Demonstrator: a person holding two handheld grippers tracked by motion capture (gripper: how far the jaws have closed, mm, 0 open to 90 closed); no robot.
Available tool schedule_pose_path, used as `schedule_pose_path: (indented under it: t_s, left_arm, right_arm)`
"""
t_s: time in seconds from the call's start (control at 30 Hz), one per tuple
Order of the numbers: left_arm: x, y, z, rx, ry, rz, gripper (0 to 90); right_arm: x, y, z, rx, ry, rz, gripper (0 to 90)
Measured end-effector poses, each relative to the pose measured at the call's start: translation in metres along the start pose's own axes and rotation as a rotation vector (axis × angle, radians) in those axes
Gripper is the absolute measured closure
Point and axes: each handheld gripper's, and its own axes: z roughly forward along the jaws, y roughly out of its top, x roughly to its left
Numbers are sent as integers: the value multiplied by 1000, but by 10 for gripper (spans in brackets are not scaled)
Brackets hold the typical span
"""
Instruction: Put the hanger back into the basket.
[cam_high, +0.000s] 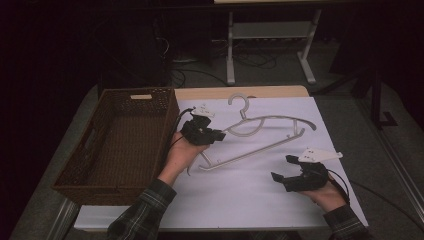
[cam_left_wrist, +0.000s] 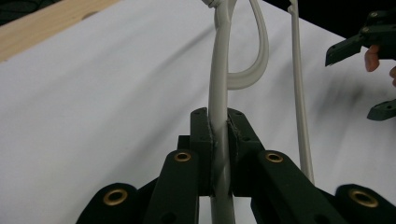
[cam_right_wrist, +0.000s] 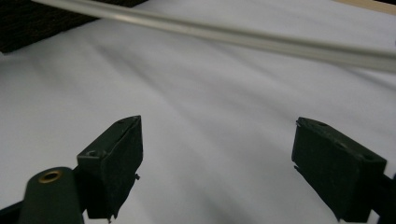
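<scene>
Hanger (cam_high: 260, 135) lies beside the wicker basket (cam_high: 120, 142) on the white worktop (cam_high: 250, 200), long axis left-to-right, hook pointing away – the left gripper (cam_high: 216, 135) pinches its left arm tight; the right gripper (cam_high: 282, 170), fingers spread wide, grips nothing.

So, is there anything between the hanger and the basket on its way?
Nothing visible lies between them. The left claw is shut on the hanger, and the basket sits right beside it to the left, with only its near wall to clear.
</scene>
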Motion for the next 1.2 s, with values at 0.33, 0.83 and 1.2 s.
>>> schedule_pose_path:
  t_s: [0.33, 0.83, 1.2]
  left_arm:
    - [3, 10, -31, -15, 4, -32, 830]
    - [17, 17, -76, -59, 54, -45, 830]
    - [40, 1, -120, -80, 119, -67, 830]
  right_arm:
    - [0, 1, 0, -3, -8, -4, 132]
    - [-3, 1, -1, -9, -25, -1, 132]
    - [-3, 1, -1, -15, -34, 0, 132]
